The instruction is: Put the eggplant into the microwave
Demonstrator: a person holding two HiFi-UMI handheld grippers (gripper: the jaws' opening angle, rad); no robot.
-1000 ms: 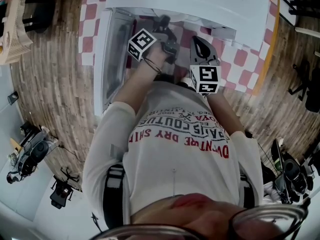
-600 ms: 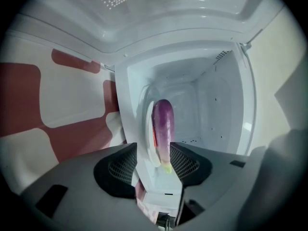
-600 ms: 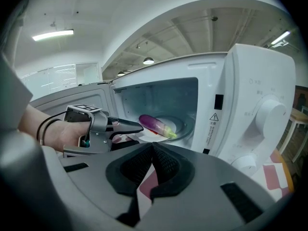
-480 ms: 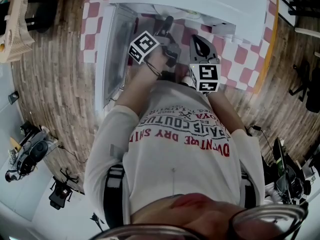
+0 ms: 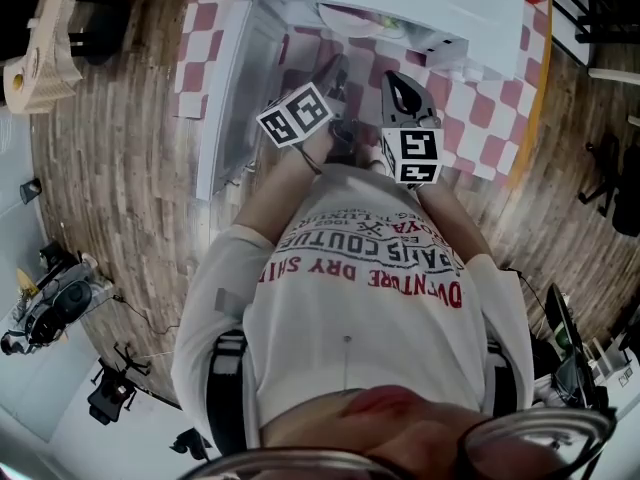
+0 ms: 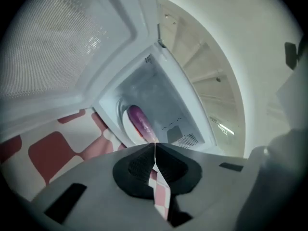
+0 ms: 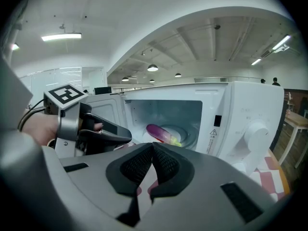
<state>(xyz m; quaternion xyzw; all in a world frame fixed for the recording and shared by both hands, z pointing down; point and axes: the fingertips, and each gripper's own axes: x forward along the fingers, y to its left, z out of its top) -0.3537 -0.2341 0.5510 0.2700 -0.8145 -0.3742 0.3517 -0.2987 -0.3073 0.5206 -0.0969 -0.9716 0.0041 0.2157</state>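
Since the eggplant (image 7: 162, 133) already lies inside the microwave (image 7: 250, 114), on its turntable plate (image 7: 188, 129), the handling notes apply only if it needs repositioning.

- Item: eggplant, purple and glossy, green stem end toward the microwave's control side.
- Handling, as judged: light and fairly firm. The skin is smooth and likely slippery, and may bruise under a hard pinch.
- Best hold: across the thick middle, not the tapered tip or the stem.
- Microwave door (image 6: 62, 47): open, swung to the microwave's left.
- Left gripper (image 6: 155, 150): jaws together, nothing between them, just outside the microwave's opening.
- Right gripper (image 7: 152, 148): jaws together, empty, also in front of the microwave.
- Remaining, by judgement: perhaps closing the door.
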